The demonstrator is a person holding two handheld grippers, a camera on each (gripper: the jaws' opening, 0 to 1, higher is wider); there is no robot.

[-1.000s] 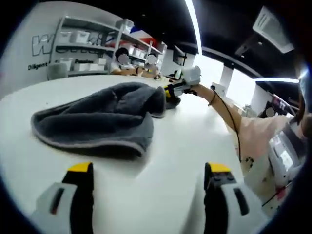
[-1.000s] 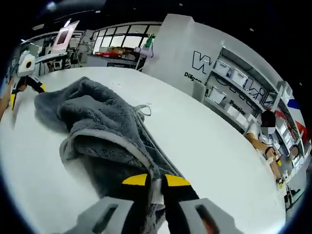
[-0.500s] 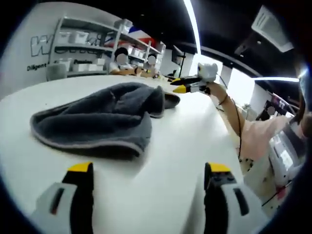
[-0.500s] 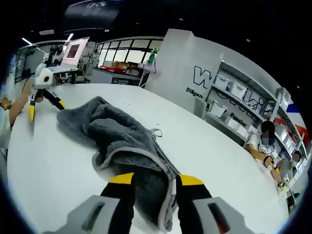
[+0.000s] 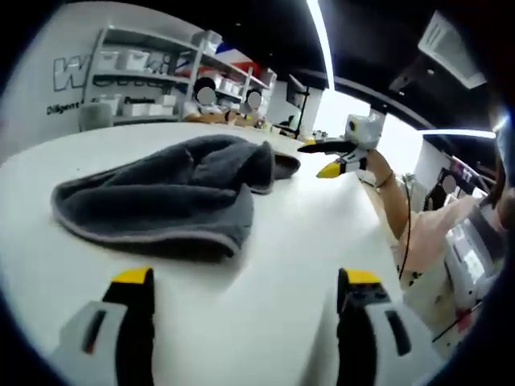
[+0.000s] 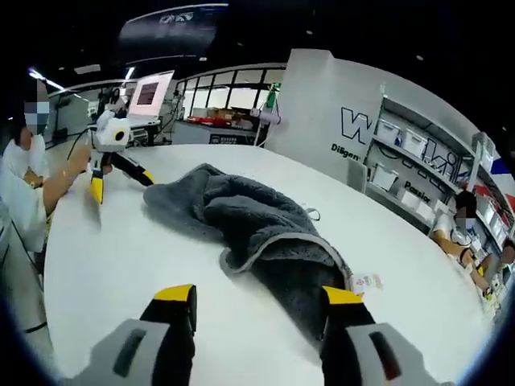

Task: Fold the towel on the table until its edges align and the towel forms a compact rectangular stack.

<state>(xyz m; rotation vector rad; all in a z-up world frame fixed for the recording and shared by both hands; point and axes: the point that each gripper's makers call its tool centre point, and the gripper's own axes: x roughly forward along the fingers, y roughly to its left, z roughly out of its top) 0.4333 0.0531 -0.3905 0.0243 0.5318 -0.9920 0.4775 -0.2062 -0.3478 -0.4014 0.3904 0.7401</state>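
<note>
1. Stood against the far wall: shelving (image 5: 153,76) loaded with pale bins.
2. Hung overhead: a bright ceiling light strip (image 5: 320,36).
3. Glowed behind the white table (image 6: 145,265): a monitor screen (image 6: 150,92).

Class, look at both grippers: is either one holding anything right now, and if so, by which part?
Nothing is held. Both the left gripper and the right gripper have open jaws, clear of the towel.

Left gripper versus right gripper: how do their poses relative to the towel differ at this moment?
The left gripper sits low over the table, off the towel's near hem; the right gripper is raised above the table, at the towel's opposite end. Both stand open, holding nothing, yellow-tipped jaws wide apart, neither touching the towel.
</note>
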